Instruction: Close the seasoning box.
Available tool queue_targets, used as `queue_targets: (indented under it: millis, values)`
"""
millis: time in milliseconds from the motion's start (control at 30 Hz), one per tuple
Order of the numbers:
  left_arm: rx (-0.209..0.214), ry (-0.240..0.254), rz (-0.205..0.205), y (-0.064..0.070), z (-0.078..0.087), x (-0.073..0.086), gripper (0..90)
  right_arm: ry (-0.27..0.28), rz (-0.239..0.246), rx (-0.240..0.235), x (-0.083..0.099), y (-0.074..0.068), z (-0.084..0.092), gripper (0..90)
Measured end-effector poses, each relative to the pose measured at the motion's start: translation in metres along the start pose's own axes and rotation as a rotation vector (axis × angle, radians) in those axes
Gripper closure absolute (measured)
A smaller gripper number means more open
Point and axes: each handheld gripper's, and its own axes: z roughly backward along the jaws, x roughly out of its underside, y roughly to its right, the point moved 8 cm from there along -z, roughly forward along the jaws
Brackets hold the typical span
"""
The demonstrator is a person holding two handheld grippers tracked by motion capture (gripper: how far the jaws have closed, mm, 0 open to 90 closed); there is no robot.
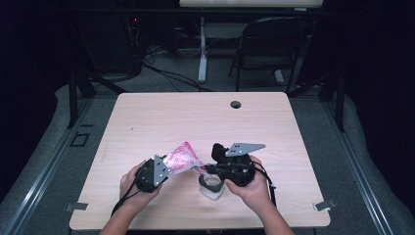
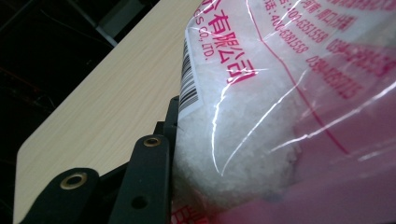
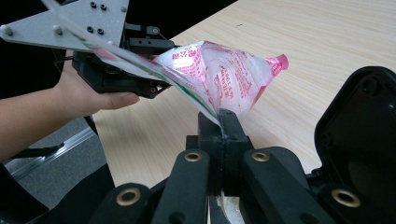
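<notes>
Stretching between both hands above the desk's [image 1: 147, 117] near edge, a pink-printed bag of white granules [image 1: 182, 159] runs left to right, its pink corner pointing toward the far side. The left tongs [image 1: 161, 171] clamp its full end; the right tongs [image 3: 219, 122] pinch its thin edge. A clear container [image 1: 211, 186] sits just below. Bare desk stretches beyond.

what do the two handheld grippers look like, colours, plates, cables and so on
Both are black. The left gripper and the right gripper each carry a grey three-cornered plate with small screw holes on top. The jaw linkages are flat black bars with brass-coloured rivets at the pivots. A black cable trails from each toward the person. The forearms are bare, with no sleeves in sight.
</notes>
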Motion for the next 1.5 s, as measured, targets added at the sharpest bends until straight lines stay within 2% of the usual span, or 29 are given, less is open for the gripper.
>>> queue_targets:
  millis: [400,567,767,833,1000,1300,1500]
  values:
    - [-0.086,0.000,-0.101,0.000,0.003,-0.009,68.3,-0.012,-0.021,0.010,0.009,0.004,0.003,90.0]
    - [-0.088,-0.003,-0.120,0.002,0.003,-0.010,68.4,-0.014,-0.030,0.009,0.012,0.005,0.005,90.0]
    - [-0.123,0.021,-0.155,0.001,0.006,-0.019,68.4,-0.011,-0.054,0.002,0.014,0.006,0.010,90.0]
    - [-0.125,0.014,-0.170,0.001,0.007,-0.020,68.5,-0.005,-0.062,0.001,0.015,0.007,0.011,90.0]
    - [-0.140,0.018,-0.194,0.002,0.007,-0.023,68.5,-0.012,-0.063,0.013,0.018,0.009,0.012,90.0]
    - [-0.143,0.015,-0.221,0.005,0.006,-0.024,68.6,-0.010,-0.077,0.021,0.022,0.010,0.013,90.0]
    - [-0.172,0.012,-0.256,0.004,0.009,-0.028,68.8,-0.011,-0.077,0.020,0.023,0.011,0.014,90.0]
